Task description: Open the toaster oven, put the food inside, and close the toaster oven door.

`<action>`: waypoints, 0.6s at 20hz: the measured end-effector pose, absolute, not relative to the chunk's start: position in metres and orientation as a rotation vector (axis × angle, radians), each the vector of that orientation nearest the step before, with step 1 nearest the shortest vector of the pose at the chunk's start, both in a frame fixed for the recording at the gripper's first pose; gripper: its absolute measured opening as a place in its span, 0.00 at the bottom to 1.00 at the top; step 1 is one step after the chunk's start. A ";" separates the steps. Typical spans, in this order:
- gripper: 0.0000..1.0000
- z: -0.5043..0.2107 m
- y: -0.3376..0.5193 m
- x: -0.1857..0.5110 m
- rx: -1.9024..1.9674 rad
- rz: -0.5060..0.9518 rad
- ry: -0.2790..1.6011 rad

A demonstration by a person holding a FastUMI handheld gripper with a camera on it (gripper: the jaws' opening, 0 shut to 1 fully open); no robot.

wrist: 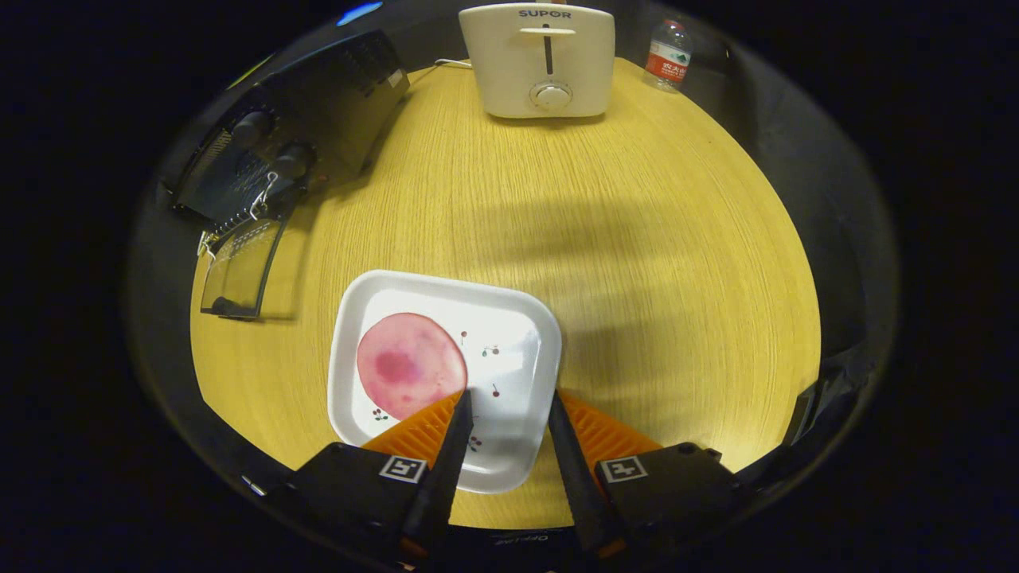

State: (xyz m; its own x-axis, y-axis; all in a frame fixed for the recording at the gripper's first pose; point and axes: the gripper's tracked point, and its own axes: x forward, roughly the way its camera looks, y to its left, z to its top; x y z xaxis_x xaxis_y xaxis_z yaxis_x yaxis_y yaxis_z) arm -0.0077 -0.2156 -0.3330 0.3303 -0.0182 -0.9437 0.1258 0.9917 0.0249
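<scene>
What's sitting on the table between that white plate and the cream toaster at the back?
Nothing: the gripper view shows bare wooden table between the white plate and the cream toaster.

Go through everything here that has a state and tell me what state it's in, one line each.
toaster oven: door hanging open, folded down toward the table.
white square plate: on the table, holding the food.
round pink slice of food: lying flat on the plate, not gripped.
gripper: open, fingers above the plate, one tip at the slice's edge.
pop-up toaster: upright, lever up.
water bottle: upright, capped.
</scene>
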 end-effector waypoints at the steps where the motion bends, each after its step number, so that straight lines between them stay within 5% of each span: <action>1: 0.61 -0.340 -0.216 -0.007 0.109 -0.098 1.239; 5: 0.43 -0.338 -0.222 -0.003 0.121 -0.111 1.232; 7: 0.12 -0.338 -0.224 -0.002 0.173 -0.130 1.242; 12: 0.03 -0.333 -0.223 -0.001 0.124 -0.078 1.232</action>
State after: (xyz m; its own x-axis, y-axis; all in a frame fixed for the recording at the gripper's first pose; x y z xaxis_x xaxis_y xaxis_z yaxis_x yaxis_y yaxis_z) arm -0.0014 -0.2226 -0.3334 0.3305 0.0075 -0.9438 0.1263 0.9906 0.0522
